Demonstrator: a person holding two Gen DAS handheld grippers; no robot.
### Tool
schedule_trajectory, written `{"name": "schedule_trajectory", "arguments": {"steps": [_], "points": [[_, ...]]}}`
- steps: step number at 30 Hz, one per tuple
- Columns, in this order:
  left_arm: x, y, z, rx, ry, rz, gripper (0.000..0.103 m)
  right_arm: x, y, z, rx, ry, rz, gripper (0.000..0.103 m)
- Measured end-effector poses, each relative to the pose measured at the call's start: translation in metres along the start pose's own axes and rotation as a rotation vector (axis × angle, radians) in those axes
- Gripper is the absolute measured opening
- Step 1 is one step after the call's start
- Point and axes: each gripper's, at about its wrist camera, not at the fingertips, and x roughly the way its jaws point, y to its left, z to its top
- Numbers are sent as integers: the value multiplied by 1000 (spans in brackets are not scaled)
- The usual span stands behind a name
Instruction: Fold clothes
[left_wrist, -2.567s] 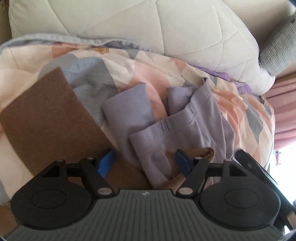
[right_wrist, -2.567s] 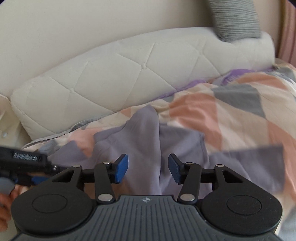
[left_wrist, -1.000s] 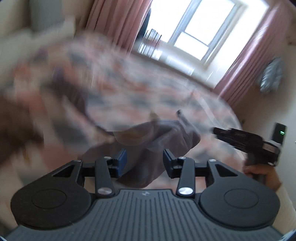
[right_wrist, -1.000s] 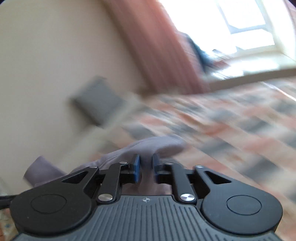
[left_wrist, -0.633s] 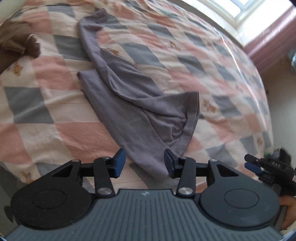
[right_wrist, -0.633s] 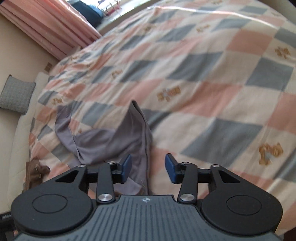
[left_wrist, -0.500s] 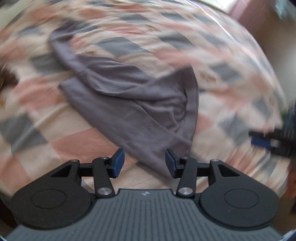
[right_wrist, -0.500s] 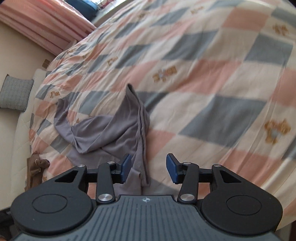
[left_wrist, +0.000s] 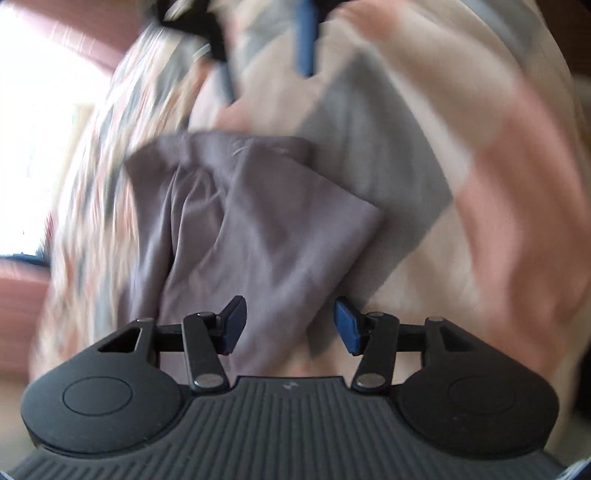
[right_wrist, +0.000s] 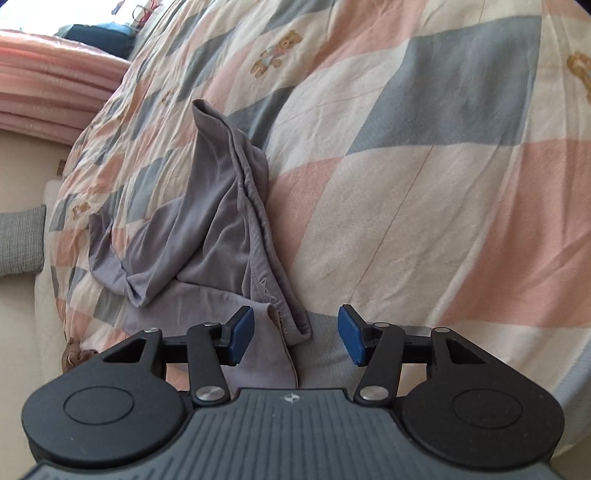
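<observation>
Left wrist view is smeared by motion: your left gripper has its jaws apart with nothing clamped, and the grey-purple garment lies just ahead on the checked quilt, its near edge between the pads. The right gripper shows blurred at the top. Right wrist view is sharp: your right gripper is spread too, the garment's hemmed corner between the pads, bare quilt to its right.

Black grippers, blue-padded jaws
</observation>
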Motion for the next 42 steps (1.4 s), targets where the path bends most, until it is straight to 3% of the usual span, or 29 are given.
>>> {"name": "schedule_trajectory", "arguments": {"steps": [1,2,3,4,8,13,15,16,17,21,24,26,30,35,39,42], "points": [[1,-4,-3,27,-20,12,36,4,-2,-2,10,-7,6,57],[0,-4,-5,14,-30,17,16,8,-4,-3,17,-15,16,58],[-1,3,-8,-45,-32,13,5,12,-5,-4,22,-22,24,58],[-6,17,-14,-146,-36,-7,3,15,-6,-4,26,-27,30,58],[-28,107,-69,-766,-3,-102,3,29,-4,2,3,-49,50,58],[-47,201,-193,-1498,118,16,3,59,-4,6,4,-39,101,61],[-51,226,-244,-1714,185,77,3,73,3,2,-33,-15,117,62],[-56,236,-266,-1796,207,110,2,78,9,1,-69,-3,112,40],[-62,248,-284,-1851,215,145,2,82,16,2,-114,15,101,8],[-92,280,-312,-1911,253,297,2,44,21,37,-170,-27,150,7],[-105,292,-307,-1956,250,336,1,-11,3,93,-190,-50,173,6],[-104,294,-296,-1969,250,358,1,-55,-18,121,-225,-60,143,6],[-94,277,-269,-2036,272,317,1,-142,-84,165,-230,-94,44,6],[-61,236,-243,-2058,350,255,1,-228,-172,186,-179,-113,-119,6],[-23,200,-244,-2051,488,228,1,-243,-223,191,-186,-71,-188,6],[-16,182,-248,-2087,501,205,3,-222,-253,186,-145,-42,-206,19]]}}
